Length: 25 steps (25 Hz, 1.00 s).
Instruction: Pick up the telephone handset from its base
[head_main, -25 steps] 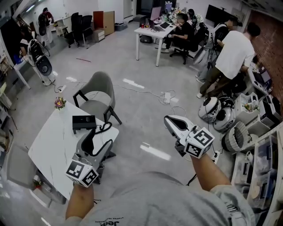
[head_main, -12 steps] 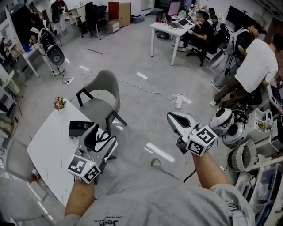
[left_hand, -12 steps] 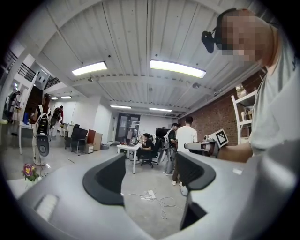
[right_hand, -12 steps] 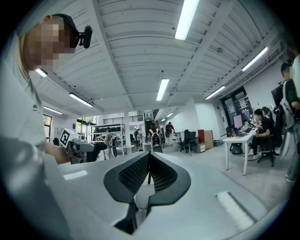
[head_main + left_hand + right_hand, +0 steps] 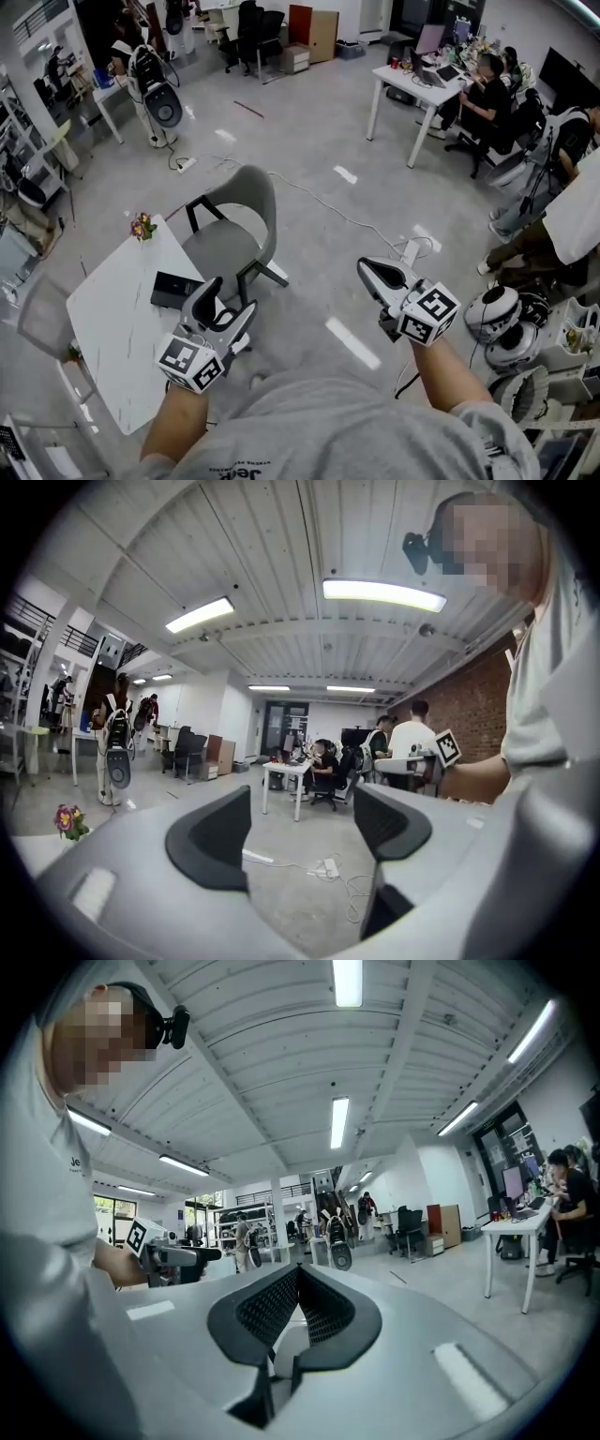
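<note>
Black telephone (image 5: 176, 289) lies on the white table (image 5: 112, 337); the left gripper (image 5: 230, 298), jaws apart and empty, has drawn level just beside it; the right gripper (image 5: 367, 267) hangs closed, well apart; grasp seemingly near.

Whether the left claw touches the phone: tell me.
Cannot tell. In the head view the left claw overlaps the phone; the left gripper view shows it open, phone unseen.
</note>
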Available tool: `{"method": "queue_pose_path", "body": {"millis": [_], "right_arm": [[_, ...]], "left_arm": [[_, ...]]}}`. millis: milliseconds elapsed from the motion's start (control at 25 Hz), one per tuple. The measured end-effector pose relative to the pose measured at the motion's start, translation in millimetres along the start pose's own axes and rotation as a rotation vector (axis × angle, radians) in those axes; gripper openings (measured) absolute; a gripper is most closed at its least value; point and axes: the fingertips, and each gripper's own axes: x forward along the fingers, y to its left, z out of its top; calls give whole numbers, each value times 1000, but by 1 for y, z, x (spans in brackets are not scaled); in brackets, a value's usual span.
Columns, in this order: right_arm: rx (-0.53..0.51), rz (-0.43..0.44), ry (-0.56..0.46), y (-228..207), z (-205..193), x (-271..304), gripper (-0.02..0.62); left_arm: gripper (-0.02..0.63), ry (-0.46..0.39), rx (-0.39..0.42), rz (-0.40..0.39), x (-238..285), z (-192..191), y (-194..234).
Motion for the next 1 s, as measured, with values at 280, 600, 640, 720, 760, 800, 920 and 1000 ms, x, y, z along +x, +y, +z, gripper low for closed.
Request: {"method": "queue_pose_path", "body": {"millis": [280, 600, 640, 720, 760, 800, 920, 1000], "right_arm": [[-36, 2, 26, 9, -8, 69, 5], [-37, 55, 96, 50, -25, 132, 5], [-35, 67, 106, 54, -31, 141, 5], [-31, 88, 121, 57, -44, 160, 5], [-28, 99, 128, 58, -49, 169, 5], [-24, 109, 137, 60, -54, 179, 5], [-11, 148, 168, 71, -69, 203, 5], [-6, 173, 189, 78, -79, 217, 5]], "left_arm": [[374, 29, 36, -22, -1, -26, 62], [374, 107, 139, 36, -44, -57, 129], [374, 122, 150, 51, -50, -64, 139], [374, 154, 186, 76, -59, -77, 157], [374, 172, 210, 88, -63, -83, 166], [374, 194, 234, 101, -68, -91, 174], [374, 284, 305, 130, -87, -118, 193], [374, 352, 356, 138, -97, -138, 203]]}}
